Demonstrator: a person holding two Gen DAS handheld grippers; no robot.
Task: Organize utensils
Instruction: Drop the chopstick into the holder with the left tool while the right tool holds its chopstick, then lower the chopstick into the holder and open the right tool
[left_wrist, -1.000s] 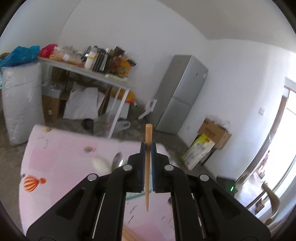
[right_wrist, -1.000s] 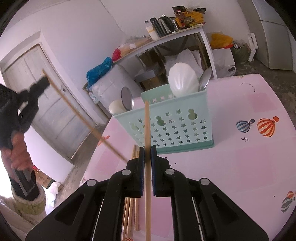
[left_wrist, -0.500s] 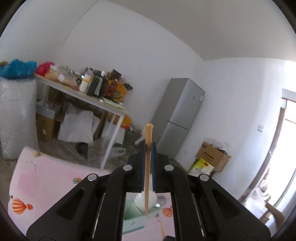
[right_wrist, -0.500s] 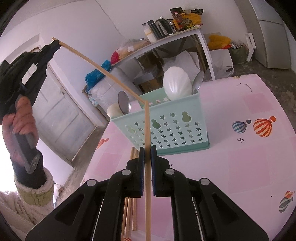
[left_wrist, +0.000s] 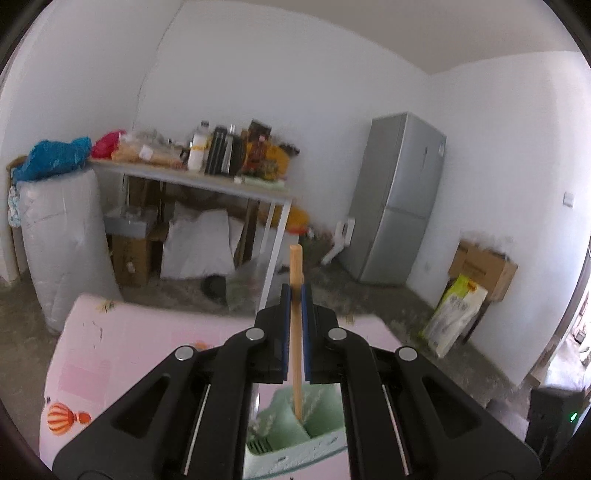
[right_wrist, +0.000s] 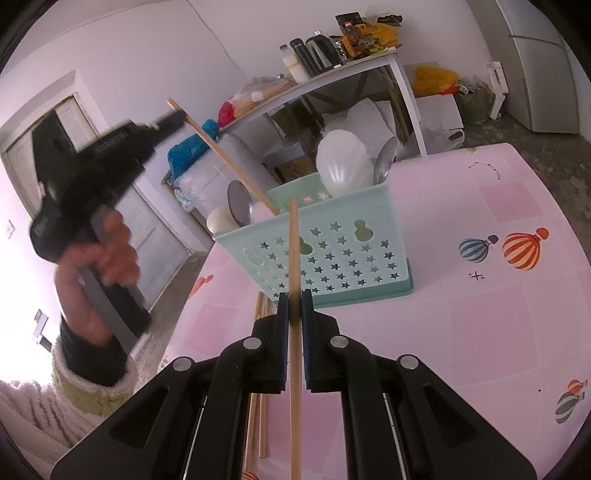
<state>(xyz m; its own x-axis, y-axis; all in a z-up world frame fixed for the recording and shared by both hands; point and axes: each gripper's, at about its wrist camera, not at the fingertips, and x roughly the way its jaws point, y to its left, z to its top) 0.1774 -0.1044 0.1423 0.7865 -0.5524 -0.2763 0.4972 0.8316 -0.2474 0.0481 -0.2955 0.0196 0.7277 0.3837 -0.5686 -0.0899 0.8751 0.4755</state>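
Observation:
A mint green utensil basket (right_wrist: 325, 254) with star cut-outs stands on the pink table (right_wrist: 498, 295). It holds a white spoon (right_wrist: 343, 166) and metal spoons (right_wrist: 240, 203). My left gripper (left_wrist: 294, 295) is shut on a wooden chopstick (left_wrist: 296, 332) whose lower tip dips into the basket (left_wrist: 295, 439). That gripper also shows in the right wrist view (right_wrist: 177, 118), up left of the basket. My right gripper (right_wrist: 294, 306) is shut on another chopstick (right_wrist: 293, 258), held just in front of the basket.
Several loose chopsticks (right_wrist: 260, 387) lie on the table left of my right gripper. Behind the table stand a cluttered white shelf table (left_wrist: 192, 177), a grey fridge (left_wrist: 399, 199), cardboard boxes (left_wrist: 480, 266) and a door (right_wrist: 147, 229).
My left gripper has swung down over the basket, bringing its chopstick's tip into it. My right gripper has held nearly still with its chopstick.

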